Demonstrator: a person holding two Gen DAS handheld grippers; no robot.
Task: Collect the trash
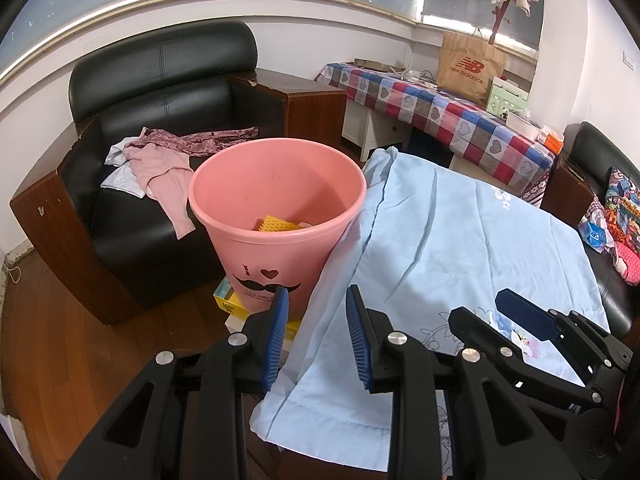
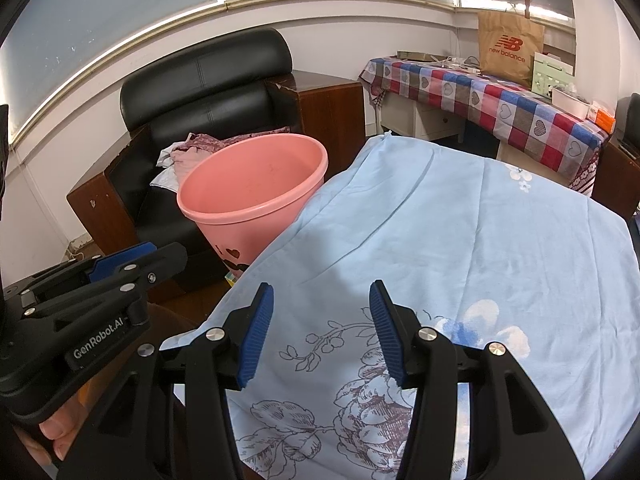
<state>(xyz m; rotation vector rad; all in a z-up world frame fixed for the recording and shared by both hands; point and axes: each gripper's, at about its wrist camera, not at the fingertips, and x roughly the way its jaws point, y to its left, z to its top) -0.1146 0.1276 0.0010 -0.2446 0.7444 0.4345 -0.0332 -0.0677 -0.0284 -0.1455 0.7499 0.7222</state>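
Both tongs are released and empty — left tongs [image 1: 316,340] by the counter's [image 1: 460,240] edge, right tongs [image 2: 320,338] over its cloth — and what trash shows (a yellow scrap [image 1: 279,224]) lies in the pink bin [image 1: 276,200], so scan for leftovers before reaching.

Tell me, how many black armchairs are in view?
2. One armchair stands behind the pink bin, with clothes on its seat. A second chair shows partly at the right edge; more may be hidden.

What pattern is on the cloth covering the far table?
Red, blue and grey checks with small hearts on the tablecloth; clearest in the right wrist view.
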